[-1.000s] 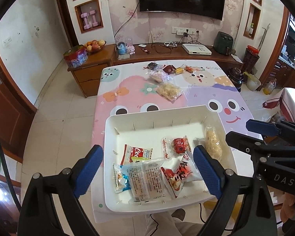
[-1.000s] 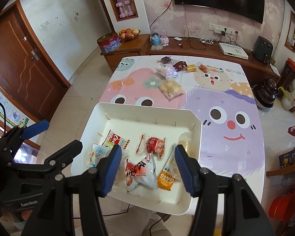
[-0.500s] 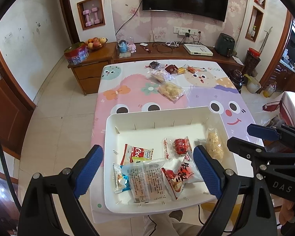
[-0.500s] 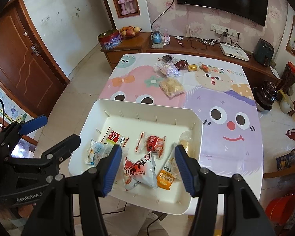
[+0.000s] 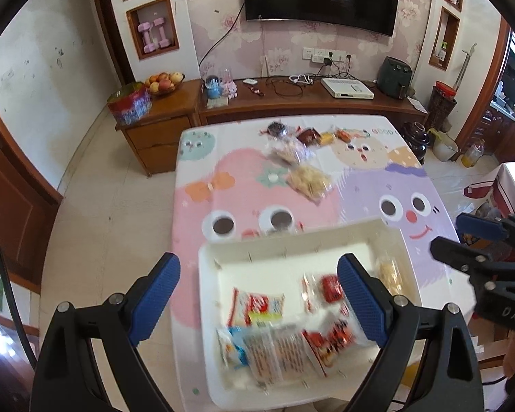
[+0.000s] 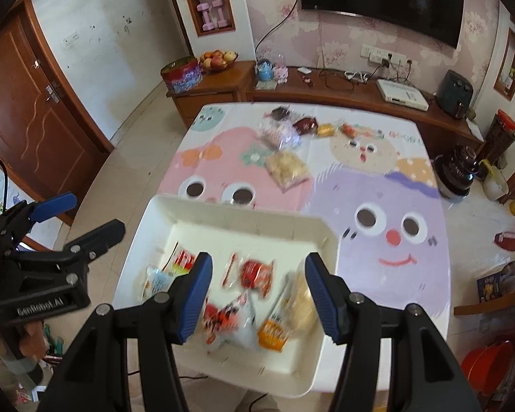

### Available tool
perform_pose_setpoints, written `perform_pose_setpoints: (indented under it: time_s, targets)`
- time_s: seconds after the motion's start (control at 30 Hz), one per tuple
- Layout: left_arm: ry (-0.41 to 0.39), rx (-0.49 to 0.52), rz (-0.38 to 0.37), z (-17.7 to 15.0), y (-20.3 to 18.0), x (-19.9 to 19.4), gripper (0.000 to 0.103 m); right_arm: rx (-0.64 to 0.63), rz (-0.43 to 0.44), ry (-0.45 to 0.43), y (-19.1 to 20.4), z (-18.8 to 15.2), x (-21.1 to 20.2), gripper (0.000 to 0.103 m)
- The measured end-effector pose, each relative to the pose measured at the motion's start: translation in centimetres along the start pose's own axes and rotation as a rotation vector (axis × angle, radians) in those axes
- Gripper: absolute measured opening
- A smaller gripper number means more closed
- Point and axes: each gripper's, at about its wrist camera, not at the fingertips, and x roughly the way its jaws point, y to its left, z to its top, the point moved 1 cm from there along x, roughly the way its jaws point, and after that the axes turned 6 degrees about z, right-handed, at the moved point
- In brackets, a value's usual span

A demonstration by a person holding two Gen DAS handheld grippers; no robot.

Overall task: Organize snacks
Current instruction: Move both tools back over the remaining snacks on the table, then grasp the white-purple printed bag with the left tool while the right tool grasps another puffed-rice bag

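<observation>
White tray point(image 6: 202, 214) holding about 6 snack packets point(image 6: 257, 273), 2 tongs — left tongs point(image 5: 259, 304), right tongs point(image 6: 257, 297) — both open, empty.

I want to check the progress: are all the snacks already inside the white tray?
No, several snack packets lie on the tablecloth beyond the white tray, toward the far edge of the table.

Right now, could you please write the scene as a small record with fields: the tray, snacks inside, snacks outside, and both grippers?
tray: white tray at the near end of the table
snacks inside: several packets, among them a red one; blurred
snacks outside: a pale bag and small packets at the far end
left gripper: fingers open, empty
right gripper: fingers open, empty
</observation>
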Motion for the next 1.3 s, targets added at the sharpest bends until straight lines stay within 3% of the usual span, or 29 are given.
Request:
perform_pose_setpoints:
  time_s: [0.2, 0.43, 0.57, 0.63, 0.8, 0.93, 1.13, 1.3]
  targets:
    - [-0.055, 0.019, -0.004, 7.5, 1.7, 0.7, 0.092, -0.02, -0.011, -0.047, -1.5, 5.9, -1.2, 0.057]
    - [-0.118, 0.061, -0.032, 17.3, 1.7, 2.3, 0.094, -0.063, -0.067, -0.119, -3.7, 15.1, -1.4, 0.057]
    - [-0.134, 0.103, -0.015, 21.5, 0.7, 5.6, 0.098, -0.071, -0.065, -0.086, -5.5, 19.0, 1.9, 0.059]
    - [-0.098, 0.125, -0.025, 23.3, 0.0, 9.2, 0.098, -0.068, -0.052, -0.046, -6.4, 20.2, 4.7, 0.059]
    - [0.057, 0.158, -0.125, 24.4, -1.7, 19.3, 0.098, -0.056, 0.0, 0.089, -8.4, 19.9, 13.7, 0.059]
    - [0.163, 0.197, -0.18, 22.4, -2.8, 26.0, 0.098, -0.028, 0.043, 0.236, -9.3, 17.4, 21.4, 0.059]
    - [0.234, 0.309, -0.187, 19.6, -4.5, 31.6, 0.098, 0.003, 0.037, 0.39, -9.9, 14.0, 29.3, 0.059]
    - [0.258, 0.332, -0.198, 18.9, -5.2, 33.6, 0.098, -0.008, 0.028, 0.443, -9.6, 13.0, 32.2, 0.059]
